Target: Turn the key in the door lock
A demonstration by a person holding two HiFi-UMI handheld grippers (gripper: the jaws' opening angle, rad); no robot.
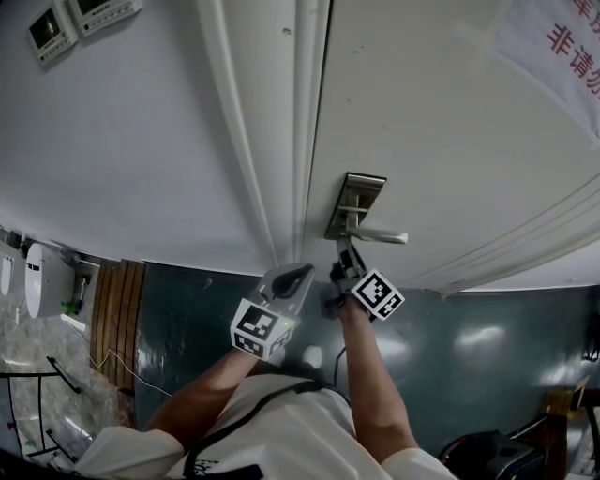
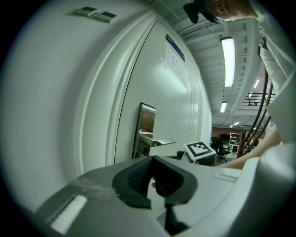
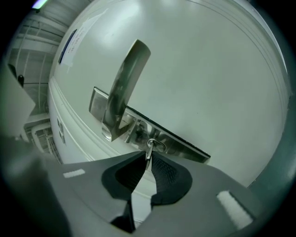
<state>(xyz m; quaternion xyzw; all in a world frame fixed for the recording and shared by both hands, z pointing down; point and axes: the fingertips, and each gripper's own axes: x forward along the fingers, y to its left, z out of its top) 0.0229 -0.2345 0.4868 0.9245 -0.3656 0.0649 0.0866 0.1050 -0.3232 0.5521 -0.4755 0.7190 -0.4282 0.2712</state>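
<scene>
A steel lock plate [image 1: 354,204] with a lever handle [image 1: 377,236] sits on the white door [image 1: 441,122]. Just below the handle, my right gripper [image 1: 344,262] points at the plate. In the right gripper view the handle [image 3: 124,92] stands above the plate [image 3: 180,143]. A small key [image 3: 149,149] with a wire ring sticks out of the plate, and my right gripper [image 3: 147,159] is shut on it, pads pinching its flat head. My left gripper [image 1: 298,275] hangs to the left by the door frame, holding nothing, and in its own view its pads [image 2: 138,173] meet at the tips.
The white door frame [image 1: 272,141] runs beside the lock. A sign with red characters [image 1: 562,47] hangs on the door at upper right. Two wall panels [image 1: 70,19] sit at upper left. A wooden slatted piece [image 1: 117,309] stands on the dark floor at the left.
</scene>
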